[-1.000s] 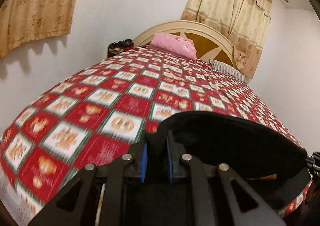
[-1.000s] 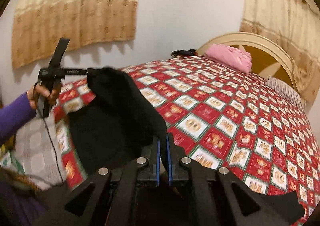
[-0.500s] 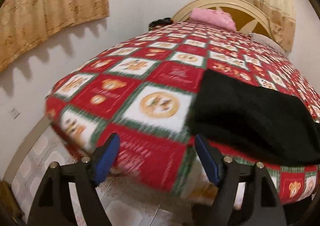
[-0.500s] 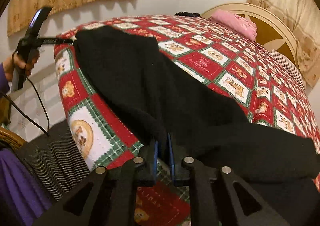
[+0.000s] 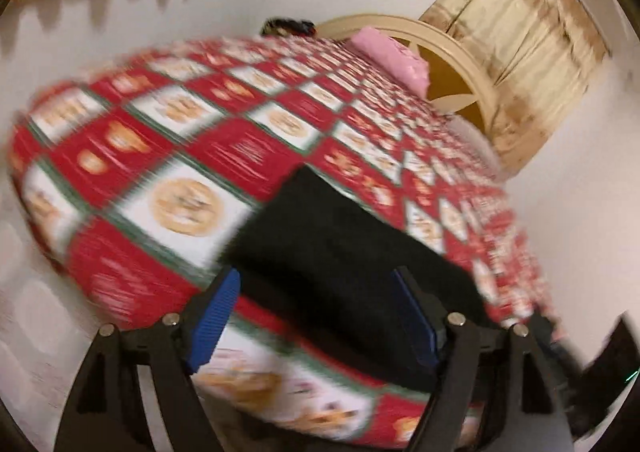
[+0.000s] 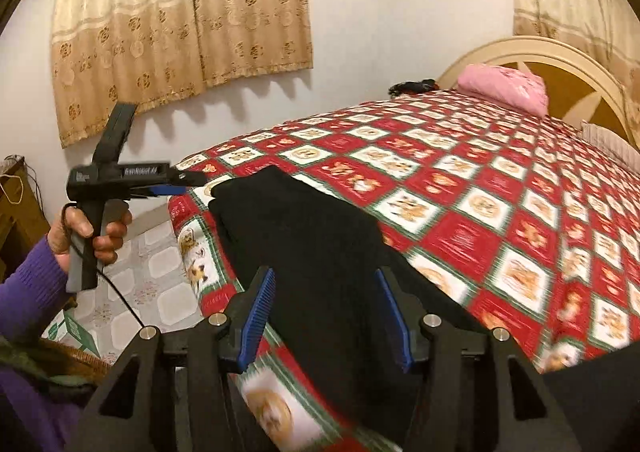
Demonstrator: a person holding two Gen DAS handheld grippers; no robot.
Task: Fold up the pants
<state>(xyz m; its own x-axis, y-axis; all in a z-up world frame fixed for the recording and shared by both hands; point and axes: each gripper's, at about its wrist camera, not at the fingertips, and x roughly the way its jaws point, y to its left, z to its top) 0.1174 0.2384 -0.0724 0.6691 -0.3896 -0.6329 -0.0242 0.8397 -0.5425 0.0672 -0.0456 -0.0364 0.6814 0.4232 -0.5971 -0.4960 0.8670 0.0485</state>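
The black pants (image 6: 316,248) lie folded lengthwise along the near edge of the bed; they show in the left wrist view (image 5: 344,264) too, blurred. My right gripper (image 6: 326,316) is open, its blue pads on either side of the pants, holding nothing. My left gripper (image 5: 320,320) is open and empty, just short of the pants' end. It also shows in the right wrist view (image 6: 180,181), held in a hand by the bed's corner near the pants' far end.
The bed has a red, white and green checked cover (image 6: 500,187). A pink pillow (image 6: 504,87) and a dark bundle (image 6: 412,85) lie by the cream headboard (image 6: 560,55). Tiled floor (image 6: 156,272) lies left of the bed. Curtains (image 6: 180,23) hang on the wall.
Both grippers let go of the pants: the left by half a second ago, the right since then. The pants now lie flat along the bed edge. The left view has swung and is blurred.
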